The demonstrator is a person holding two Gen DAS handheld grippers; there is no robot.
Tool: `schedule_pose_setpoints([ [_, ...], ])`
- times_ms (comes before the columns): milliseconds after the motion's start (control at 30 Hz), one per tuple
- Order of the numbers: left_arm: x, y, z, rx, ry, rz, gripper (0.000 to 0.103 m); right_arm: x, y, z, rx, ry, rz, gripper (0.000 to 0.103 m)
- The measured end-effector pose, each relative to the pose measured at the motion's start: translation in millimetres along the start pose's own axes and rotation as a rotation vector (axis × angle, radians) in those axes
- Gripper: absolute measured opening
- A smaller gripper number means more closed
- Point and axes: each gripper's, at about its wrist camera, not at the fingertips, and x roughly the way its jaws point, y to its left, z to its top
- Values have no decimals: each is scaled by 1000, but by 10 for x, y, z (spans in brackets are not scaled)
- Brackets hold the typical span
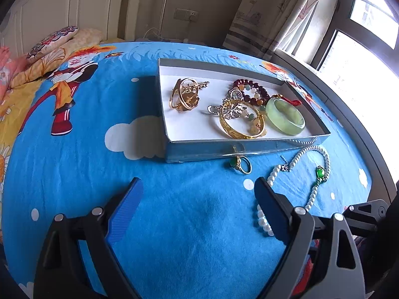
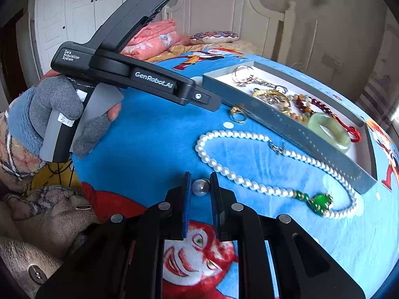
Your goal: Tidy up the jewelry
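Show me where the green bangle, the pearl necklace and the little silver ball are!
green bangle [image 1: 285,117]: left wrist view, its near rim.
pearl necklace [image 2: 239,179]: right wrist view, mid-strand pearls.
silver ball [image 2: 200,186]: right wrist view, its front.

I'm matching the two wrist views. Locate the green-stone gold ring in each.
Left wrist: green-stone gold ring lies lower center-right, on the blue bedspread against the jewelry box front wall.
Right wrist: ring lies upper center-right, beside that wall.
Shared landmark: pearl necklace, beside it in both.

A blue cartoon bedspread [image 1: 174,211] covers the bed. At the far end lie a patterned pillow [image 1: 53,41] and a pink quilt [image 2: 152,38], before a white headboard [image 2: 224,10]. Curtains [image 1: 271,15] hang far right.
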Motion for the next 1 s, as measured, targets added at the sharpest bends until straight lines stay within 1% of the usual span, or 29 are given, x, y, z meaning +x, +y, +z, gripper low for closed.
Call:
schedule_pose_setpoints([
  [67, 14, -52, 2, 18, 10, 49, 90, -76, -95, -45, 36, -29, 2, 14],
  [100, 21, -76, 1, 28, 14, 58, 90, -126, -163, -79, 63, -45, 1, 14],
  [200, 47, -127, 12, 38, 24, 57, 89, -257, -359, -190, 133, -83, 5, 14],
  [333, 121, -265, 47, 58, 33, 47, 87, -342, -583, -294, 215, -106, -7, 14],
  [400, 168, -345, 76, 66, 33, 53, 79, -375, -683, -336, 253, -117, -6, 14],
  [433, 199, -390, 95, 72, 35, 62, 78, -390, -716, -355, 262, -122, -12, 15],
  [500, 260, -482, 131, 94, 40, 86, 73, -444, -764, -382, 279, -135, -15, 14],
  [533, 291, -523, 146, 103, 45, 113, 73, -455, -798, -384, 288, -141, -14, 15],
  [567, 311, -552, 154, 108, 46, 132, 70, -467, -792, -388, 292, -146, -15, 14],
  [600, 323, -566, 163, 111, 44, 149, 61, -480, -804, -399, 295, -150, -15, 14],
  [633, 323, -571, 167, 112, 40, 165, 56, -489, -822, -417, 298, -153, -13, 15],
  [667, 317, -565, 168, 111, 35, 172, 46, -494, -828, -428, 299, -154, -12, 15],
  [700, 304, -554, 165, 111, 29, 170, 29, -508, -836, -446, 300, -155, -11, 15],
  [733, 292, -548, 158, 117, 24, 164, 23, -519, -837, -479, 304, -156, -11, 15],
  [800, 264, -543, 128, 126, 19, 145, 23, -529, -846, -500, 312, -156, -9, 15],
  [1000, 102, -553, 44, 127, -38, 134, 23, -550, -864, -492, 317, -163, -13, 15],
])
